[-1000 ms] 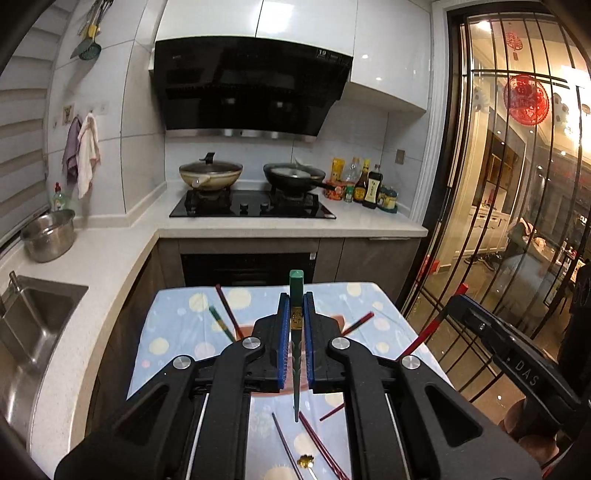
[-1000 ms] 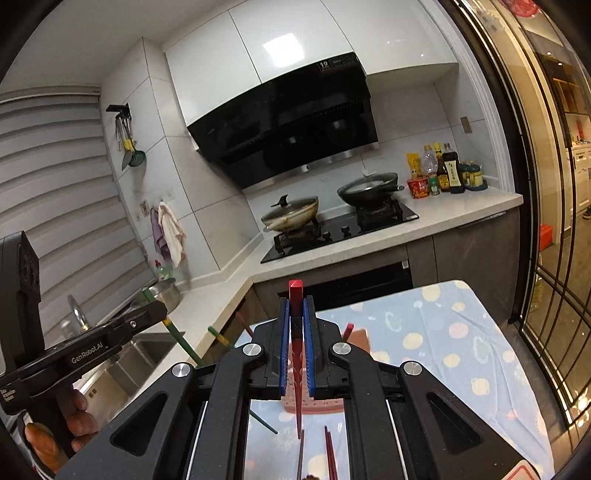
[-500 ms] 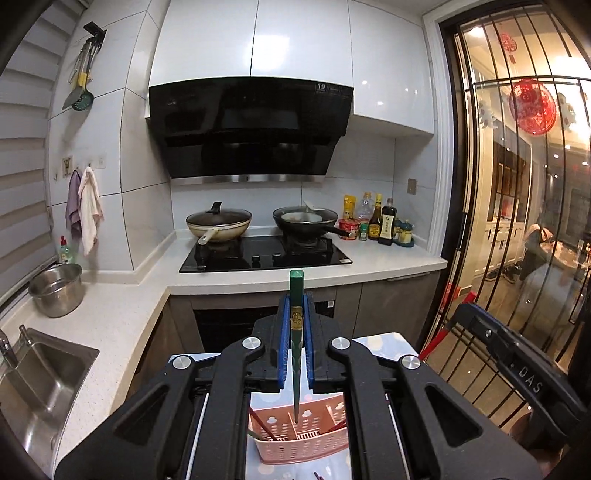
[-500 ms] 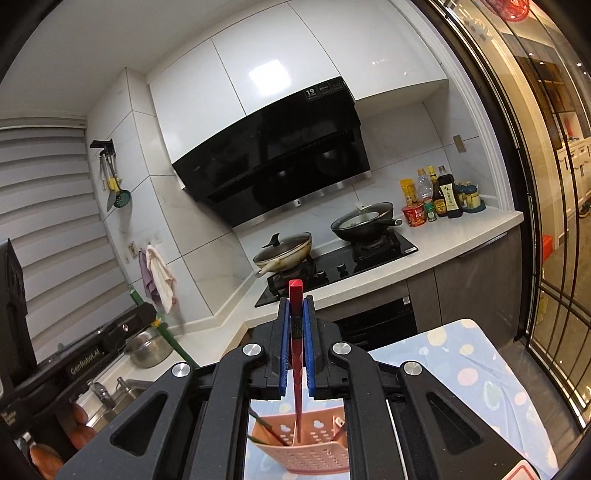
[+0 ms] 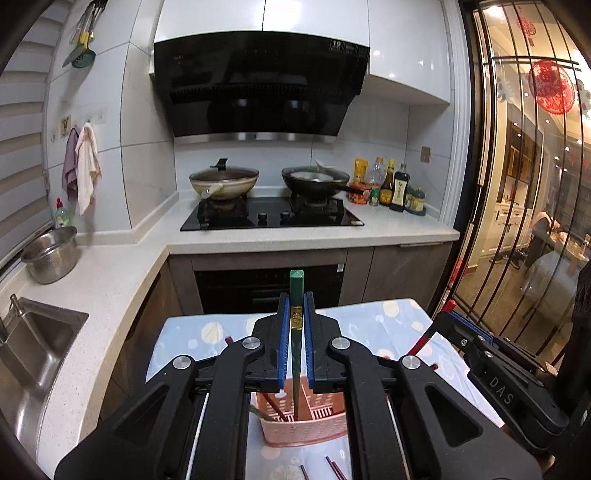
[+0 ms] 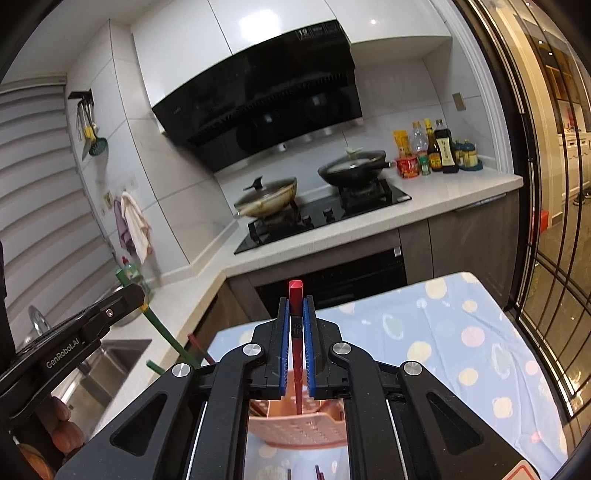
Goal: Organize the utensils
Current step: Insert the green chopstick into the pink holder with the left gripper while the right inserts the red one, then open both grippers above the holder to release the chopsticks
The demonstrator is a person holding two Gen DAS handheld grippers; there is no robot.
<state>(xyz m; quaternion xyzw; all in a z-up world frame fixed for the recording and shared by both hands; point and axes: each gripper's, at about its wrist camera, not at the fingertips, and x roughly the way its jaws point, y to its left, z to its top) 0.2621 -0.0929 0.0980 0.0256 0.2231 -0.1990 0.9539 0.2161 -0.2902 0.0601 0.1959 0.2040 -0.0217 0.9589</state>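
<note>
Left wrist view: green chopstick (image 5: 296, 332) pinched in left hand-held gripper (image 5: 296, 347), now lowered over pink utensil basket (image 5: 303, 424), ready for dropping in.

Basket (image 5: 306, 428): pink, perforated
Left chopstick (image 5: 296, 295): green, gold band
Right chopstick (image 6: 296, 299): red
Cloth (image 6: 461, 332): pale blue, pastel dots
Gripper pads (image 5: 283, 339): blue
Hood (image 5: 258, 81): glossy black

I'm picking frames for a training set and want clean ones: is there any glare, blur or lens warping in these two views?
Left wrist view: sharp; the fisheye lens bows the door bars; ceiling lights glare on the white cabinets; the green chopstick is crisp. Right wrist view: tilted, slightly soft, the lidded pan smeared; glare on the cabinets; the red chopstick is clear.
</note>
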